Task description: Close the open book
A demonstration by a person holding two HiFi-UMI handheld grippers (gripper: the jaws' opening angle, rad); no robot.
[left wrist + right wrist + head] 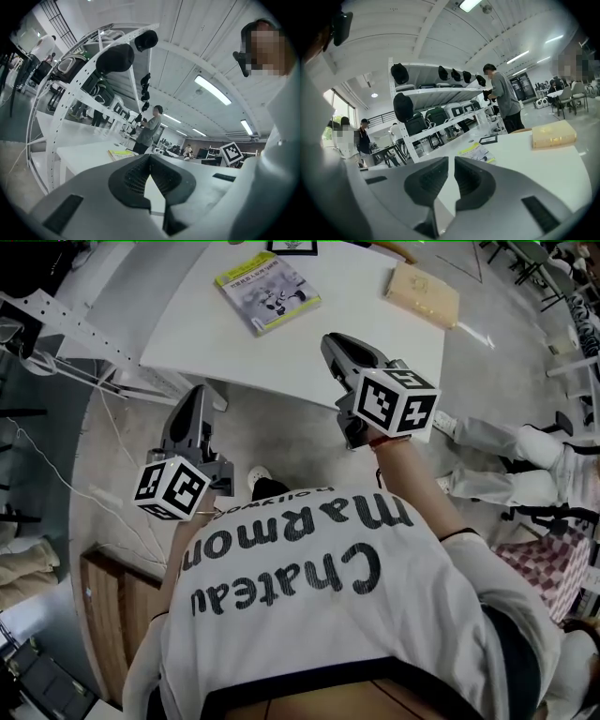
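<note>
On the white table (197, 334) lies a thin book with a yellow-green cover (267, 292), flat and closed as far as I can see. It shows too in the left gripper view (121, 153) and the right gripper view (477, 152). A thick tan book (422, 293) lies closed at the table's far right (553, 134). My left gripper (195, 393) hangs over the floor short of the table's near edge, jaws shut and empty (149, 157). My right gripper (333, 341) reaches over the near edge, shut on nothing (451, 159).
A dark frame (488, 139) lies at the table's far edge. A white rack (70, 108) with bags and helmets stands to the left. A seated person's legs (506, 456) are at the right, a wooden cabinet (117, 615) at lower left. A person (502, 96) stands beyond the table.
</note>
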